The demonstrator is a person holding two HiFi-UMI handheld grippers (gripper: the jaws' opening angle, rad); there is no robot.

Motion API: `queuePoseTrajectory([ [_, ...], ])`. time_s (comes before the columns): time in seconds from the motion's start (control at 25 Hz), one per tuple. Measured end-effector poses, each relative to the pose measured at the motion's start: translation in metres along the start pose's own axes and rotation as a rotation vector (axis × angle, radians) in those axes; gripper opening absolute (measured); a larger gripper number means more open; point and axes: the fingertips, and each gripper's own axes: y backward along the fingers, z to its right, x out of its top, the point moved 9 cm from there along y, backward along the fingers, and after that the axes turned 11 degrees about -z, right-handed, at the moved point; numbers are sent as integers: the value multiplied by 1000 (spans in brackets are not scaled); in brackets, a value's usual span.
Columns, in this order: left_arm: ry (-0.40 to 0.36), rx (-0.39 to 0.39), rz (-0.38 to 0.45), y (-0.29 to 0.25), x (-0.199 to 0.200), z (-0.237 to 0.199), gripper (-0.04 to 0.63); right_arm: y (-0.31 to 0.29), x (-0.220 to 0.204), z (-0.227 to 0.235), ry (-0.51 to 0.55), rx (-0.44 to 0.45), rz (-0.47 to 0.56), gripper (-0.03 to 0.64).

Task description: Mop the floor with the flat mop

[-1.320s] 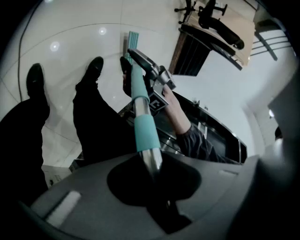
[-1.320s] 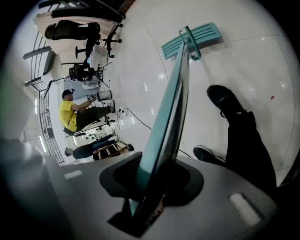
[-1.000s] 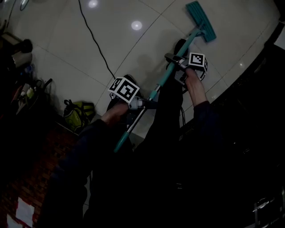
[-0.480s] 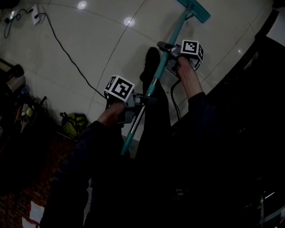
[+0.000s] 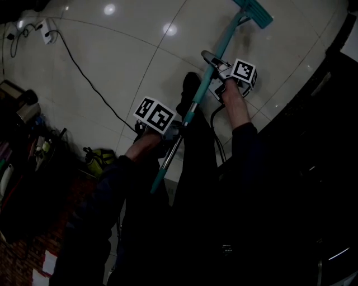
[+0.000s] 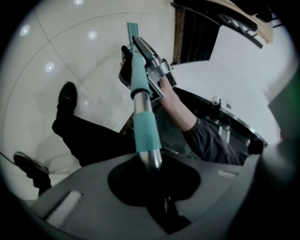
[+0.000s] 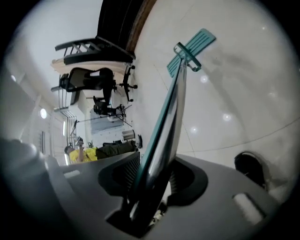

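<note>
A flat mop with a teal head (image 5: 254, 12) rests on the glossy white tile floor (image 5: 128, 56) at the top of the head view. Its teal and metal handle (image 5: 193, 109) slants down-left towards me. My left gripper (image 5: 176, 129) is shut on the lower part of the handle (image 6: 145, 136), which runs out of its jaws (image 6: 152, 180). My right gripper (image 5: 215, 66) is shut on the handle higher up. In the right gripper view the handle (image 7: 166, 122) leads from the jaws (image 7: 150, 197) to the mop head (image 7: 192, 51).
A black cable (image 5: 84, 72) crosses the tiles from a power strip (image 5: 45, 28). A yellow-green bag (image 5: 98, 159) and clutter sit at the left. Dark furniture (image 5: 313, 139) borders the right side. The person's black shoe (image 5: 190, 89) stands beside the handle.
The mop head has slid farther out over the tiles, towards the top edge of the head view. Both grippers kept their hold on the handle. The power strip has come into view.
</note>
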Motion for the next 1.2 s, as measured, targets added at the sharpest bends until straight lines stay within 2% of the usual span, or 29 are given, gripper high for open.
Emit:
queuePoseTrajectory([
  [0.12,-18,75,-34,2,-7,-3,52,2,-8,6,-64,9,41,143],
  [0.36,-36,24,-73,6,-66,-2,66,-10,-63,-12,-62,-88,-86,140],
  [0.56,-58,61,-95,22,-154,-21,64,-24,-146,-27,-37,-103,-142,138],
  [0.72,-43,32,-102,33,-226,-45,63,-42,-222,-23,-57,-92,-182,138],
  [0.88,-22,18,-106,36,-298,-80,66,-58,-301,1,-87,-101,-201,140],
  [1.0,-7,3,-104,43,-335,-108,69,-75,-346,21,-124,-100,-207,140],
  [1.2,10,5,-114,55,-379,-148,71,-104,-398,46,-145,-110,-232,140],
])
